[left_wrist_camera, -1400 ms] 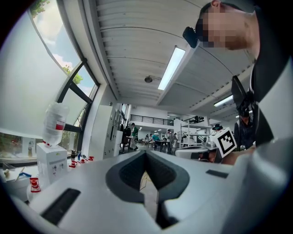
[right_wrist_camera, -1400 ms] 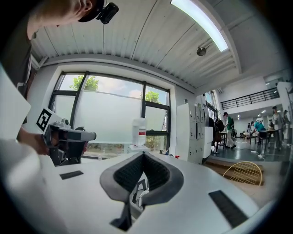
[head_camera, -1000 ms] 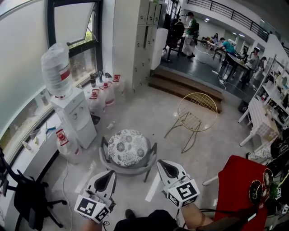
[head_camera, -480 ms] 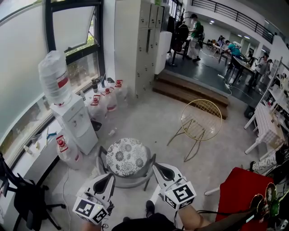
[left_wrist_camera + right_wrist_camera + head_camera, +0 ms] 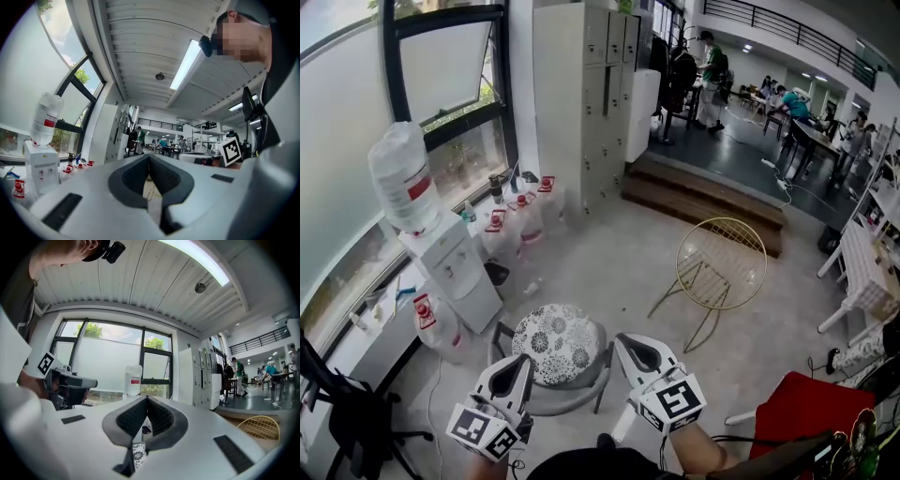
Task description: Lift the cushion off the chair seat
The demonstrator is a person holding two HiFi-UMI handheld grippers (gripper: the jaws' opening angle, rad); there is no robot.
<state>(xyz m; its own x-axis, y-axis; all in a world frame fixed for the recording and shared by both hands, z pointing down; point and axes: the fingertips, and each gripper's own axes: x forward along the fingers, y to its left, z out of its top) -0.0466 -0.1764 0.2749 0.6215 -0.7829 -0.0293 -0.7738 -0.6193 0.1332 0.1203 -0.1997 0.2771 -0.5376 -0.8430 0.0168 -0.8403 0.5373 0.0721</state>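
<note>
Left claw (image 5: 522,362), right claw (image 5: 630,343) shut; cushion (image 5: 559,343) between them

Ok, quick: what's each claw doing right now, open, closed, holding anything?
Left claw: closed, nothing between the jaws.
Right claw: closed, nothing between the jaws.

I note a water dispenser (image 5: 450,267) by the window (image 5: 450,75), red-capped jugs (image 5: 508,230) beside it, pale lockers (image 5: 581,94) behind, and a gold wire chair (image 5: 720,267) standing apart near the steps (image 5: 703,202).
</note>
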